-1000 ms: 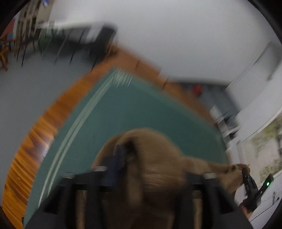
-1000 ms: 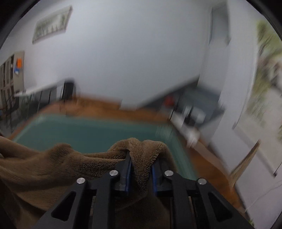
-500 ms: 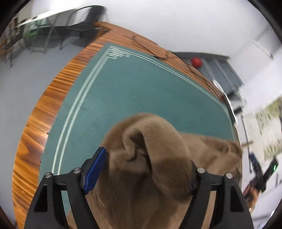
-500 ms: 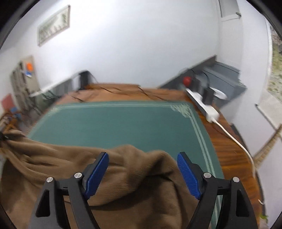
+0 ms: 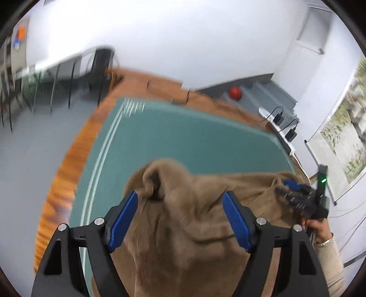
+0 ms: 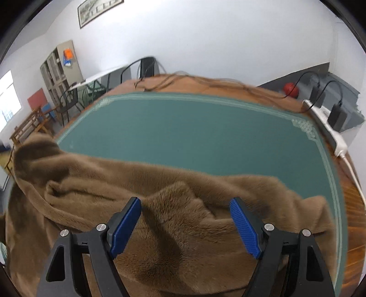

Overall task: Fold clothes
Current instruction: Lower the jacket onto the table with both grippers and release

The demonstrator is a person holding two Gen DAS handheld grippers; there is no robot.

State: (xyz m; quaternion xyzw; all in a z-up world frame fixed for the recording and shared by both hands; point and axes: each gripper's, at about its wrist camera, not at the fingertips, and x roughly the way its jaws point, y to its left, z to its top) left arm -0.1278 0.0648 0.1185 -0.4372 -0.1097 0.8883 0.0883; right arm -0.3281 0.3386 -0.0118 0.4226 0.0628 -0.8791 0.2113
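Brown fleece garment (image 6: 173,219) bunched on the green table mat (image 6: 194,137), no neat fold showing

Both tongs stand spread, pinching nothing: the left gripper (image 5: 180,219) has a raised hump of fleece between its pads, the right gripper (image 6: 185,226) hovers over the rumpled middle. Judging by the creases and loose edges, squaring and folding remain

From where I stand the walls (image 6: 205,41) are plain white. A framed picture (image 6: 98,9) hangs high at eleven o'clock. A grey cabinet (image 6: 61,75) stands at ten o'clock, with dark chairs (image 6: 68,100) beside it. At two o'clock I see a red ball (image 6: 291,89) on grey steps (image 5: 263,91). Bright light comes through a window (image 6: 9,98) at nine o'clock.
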